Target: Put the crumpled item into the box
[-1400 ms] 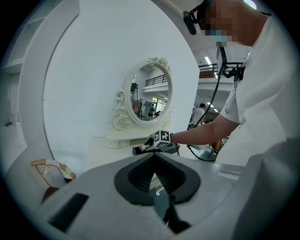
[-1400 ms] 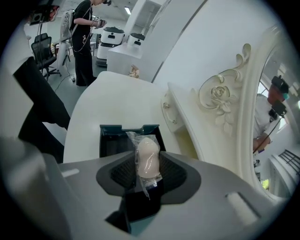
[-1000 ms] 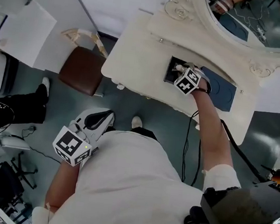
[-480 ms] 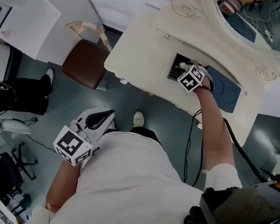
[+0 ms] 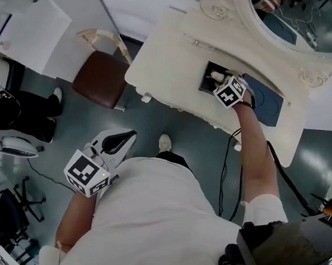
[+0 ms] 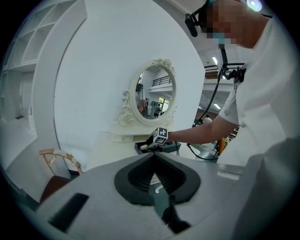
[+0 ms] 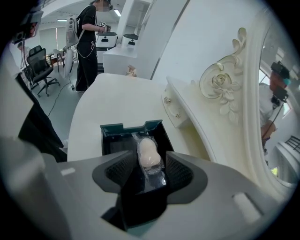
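Release | right claw (image 7: 149, 165): jaws have just been opening, standing apart | crumpled item (image 7: 148, 153) is lying loose between them, long axis pointing ahead into box (image 7: 112, 137) | left claw (image 6: 153, 161) closed, farther off.

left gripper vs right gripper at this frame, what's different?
The left gripper has its jaws together with nothing between them. The right gripper has its jaws apart; they have just been opening, with the wrapped pale item between them. The left gripper hangs above the floor, away from the cream table. The right gripper is at the dark box on that table. Both carry a marker cube.
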Demonstrator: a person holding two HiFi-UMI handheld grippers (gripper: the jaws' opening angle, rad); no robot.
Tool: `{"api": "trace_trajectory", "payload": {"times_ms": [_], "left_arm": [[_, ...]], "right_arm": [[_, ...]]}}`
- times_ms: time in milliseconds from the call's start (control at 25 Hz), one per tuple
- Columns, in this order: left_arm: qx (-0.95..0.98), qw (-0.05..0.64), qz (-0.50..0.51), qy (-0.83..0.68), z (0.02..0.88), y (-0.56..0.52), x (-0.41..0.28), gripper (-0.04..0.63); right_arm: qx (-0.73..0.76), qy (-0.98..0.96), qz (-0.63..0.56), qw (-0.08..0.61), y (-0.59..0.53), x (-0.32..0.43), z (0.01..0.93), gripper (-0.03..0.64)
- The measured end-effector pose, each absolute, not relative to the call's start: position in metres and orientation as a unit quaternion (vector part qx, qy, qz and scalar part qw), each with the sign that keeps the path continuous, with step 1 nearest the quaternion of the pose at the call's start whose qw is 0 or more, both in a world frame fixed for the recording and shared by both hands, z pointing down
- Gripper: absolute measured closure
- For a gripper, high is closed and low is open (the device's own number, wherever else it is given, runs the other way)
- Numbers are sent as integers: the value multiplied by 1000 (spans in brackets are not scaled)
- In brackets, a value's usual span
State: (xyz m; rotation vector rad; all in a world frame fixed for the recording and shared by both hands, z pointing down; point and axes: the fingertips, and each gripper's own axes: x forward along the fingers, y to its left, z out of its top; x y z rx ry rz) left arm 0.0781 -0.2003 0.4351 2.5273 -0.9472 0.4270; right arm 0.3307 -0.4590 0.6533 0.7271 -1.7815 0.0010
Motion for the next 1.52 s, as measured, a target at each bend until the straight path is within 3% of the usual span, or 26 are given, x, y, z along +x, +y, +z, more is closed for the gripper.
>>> {"api": "trace_trajectory", "payload": {"times_ms": [200, 560, 1080, 1520], "left_arm": [[913, 196, 149, -324, 430, -179, 60, 597], [927, 182, 140, -295, 428, -128, 18, 597], [942, 184, 139, -244, 440, -19, -43, 597], [954, 176, 141, -199, 452, 35, -56, 597]], "right_arm": [[346, -760, -5, 550, -433, 321, 624, 430], [405, -763, -12, 503, -340, 274, 582, 615], [414, -803, 61, 424, -122, 154, 571, 615], [429, -830, 116, 338, 2, 101, 548, 617]]}}
